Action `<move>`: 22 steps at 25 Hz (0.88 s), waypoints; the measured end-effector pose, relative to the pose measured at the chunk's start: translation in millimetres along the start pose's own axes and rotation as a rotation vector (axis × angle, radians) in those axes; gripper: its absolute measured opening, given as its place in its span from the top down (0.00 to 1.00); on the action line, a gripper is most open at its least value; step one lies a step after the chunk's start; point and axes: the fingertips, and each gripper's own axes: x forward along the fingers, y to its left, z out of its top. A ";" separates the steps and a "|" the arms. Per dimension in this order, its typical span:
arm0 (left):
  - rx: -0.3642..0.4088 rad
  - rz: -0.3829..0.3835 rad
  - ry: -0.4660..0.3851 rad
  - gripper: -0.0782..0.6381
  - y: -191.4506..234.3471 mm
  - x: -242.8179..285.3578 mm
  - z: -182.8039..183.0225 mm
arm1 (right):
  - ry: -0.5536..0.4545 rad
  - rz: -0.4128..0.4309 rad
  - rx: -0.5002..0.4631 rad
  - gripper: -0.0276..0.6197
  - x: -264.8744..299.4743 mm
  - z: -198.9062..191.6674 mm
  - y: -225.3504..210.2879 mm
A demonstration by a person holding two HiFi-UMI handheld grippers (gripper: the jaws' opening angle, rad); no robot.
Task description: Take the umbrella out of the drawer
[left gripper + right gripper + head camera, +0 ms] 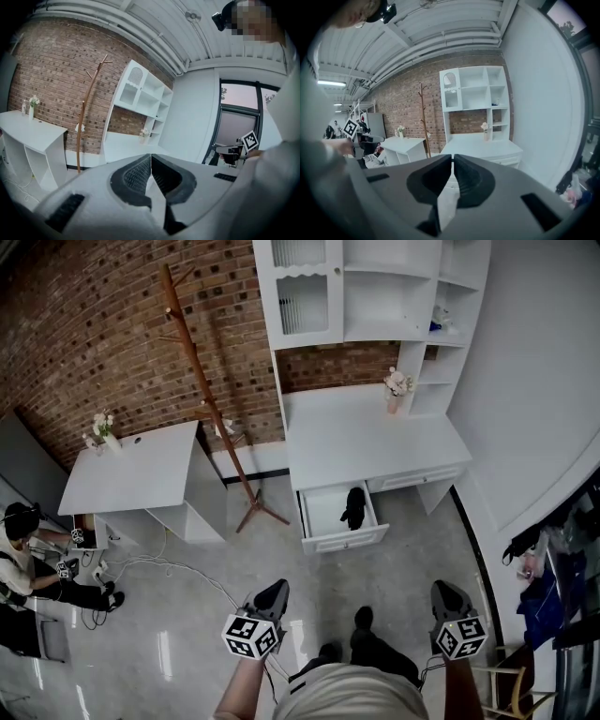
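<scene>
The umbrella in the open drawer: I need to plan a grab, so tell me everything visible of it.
The umbrella is a small black bundle, folded shut, fabric by its look, lying on the white floor of the pulled-out drawer of the white desk. It sits right of the drawer's middle, its length running roughly front to back. Only the drawer touches it. Handle and strap are too small to tell.

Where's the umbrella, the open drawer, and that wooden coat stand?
umbrella (353,507), head view, middle of its black body.
drawer (345,540), head view, its white front panel.
coat stand (207,405), head view, its wooden pole.
</scene>
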 end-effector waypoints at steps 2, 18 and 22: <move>0.000 0.013 0.000 0.85 1.3 5.7 0.3 | -0.003 0.010 0.004 0.91 11.2 1.9 -7.1; -0.014 0.135 -0.017 0.85 14.0 73.7 26.7 | 0.032 0.173 -0.006 0.91 133.7 37.5 -55.4; -0.011 0.161 -0.011 0.85 11.7 90.9 32.4 | 0.045 0.219 -0.004 0.91 158.7 43.8 -63.4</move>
